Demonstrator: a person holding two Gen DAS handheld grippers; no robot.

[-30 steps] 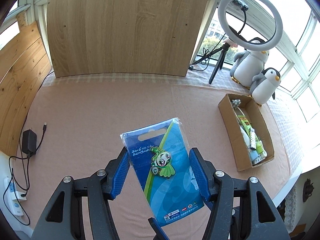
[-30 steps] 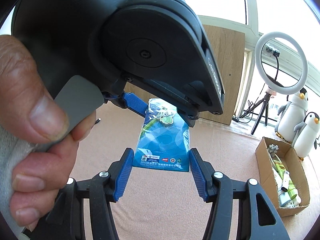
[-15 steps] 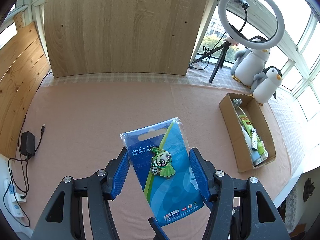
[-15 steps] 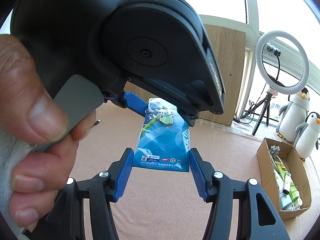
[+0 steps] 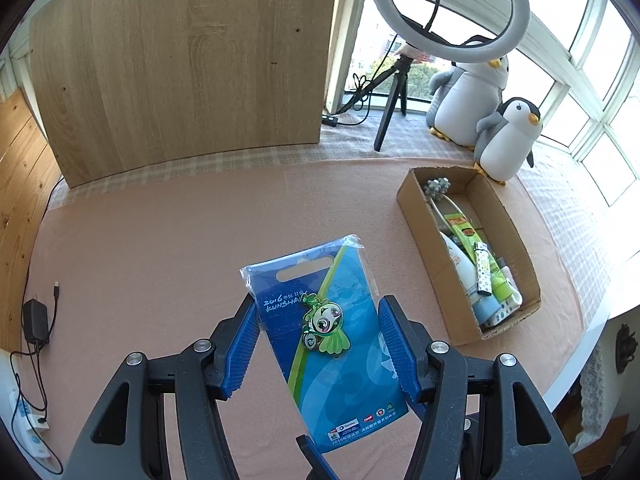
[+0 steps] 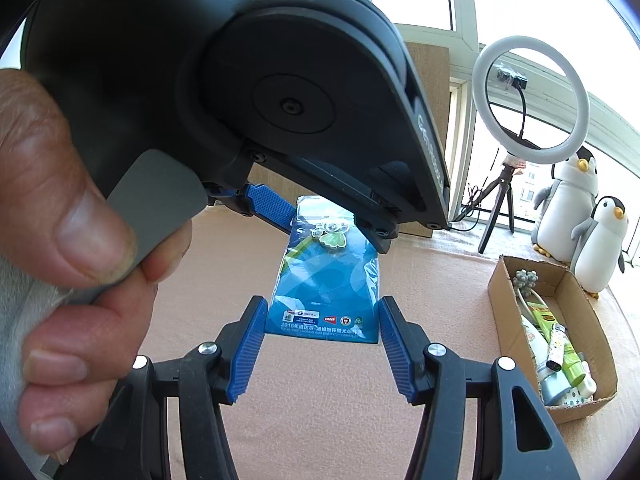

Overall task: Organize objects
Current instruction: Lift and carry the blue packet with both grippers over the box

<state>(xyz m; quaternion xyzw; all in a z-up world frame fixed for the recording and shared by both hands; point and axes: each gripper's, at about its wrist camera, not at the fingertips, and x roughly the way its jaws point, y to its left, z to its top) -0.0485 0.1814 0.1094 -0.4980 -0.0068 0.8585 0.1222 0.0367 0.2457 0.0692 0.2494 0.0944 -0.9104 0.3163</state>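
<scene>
A blue packaged card with a green mascot pin [image 5: 320, 320] hangs in the air over the pink tablecloth [image 5: 160, 260], held at both ends. My left gripper [image 5: 316, 308] is shut on its upper part, its blue pads [image 5: 244, 340] pressing the card's side edges. My right gripper [image 6: 322, 312] is shut on the card's [image 6: 328, 280] printed lower edge. The left gripper's black body [image 6: 240, 80] and a person's hand [image 6: 60, 220] fill the upper left of the right wrist view. An open cardboard box [image 5: 424, 240] with tubes and a lighter lies to the right.
A wooden board [image 5: 180, 60] stands along the back. A ring light on a tripod [image 5: 448, 12] and two plush penguins [image 5: 508, 136] stand behind the box [image 6: 508, 320]. A charger and cable [image 5: 36, 320] lie at the left edge. The table's rim curves close beyond the box.
Both grippers have carried the card together toward the box and the ring light, which now sit closer and larger in the left wrist view. The grip on the card is unchanged.
</scene>
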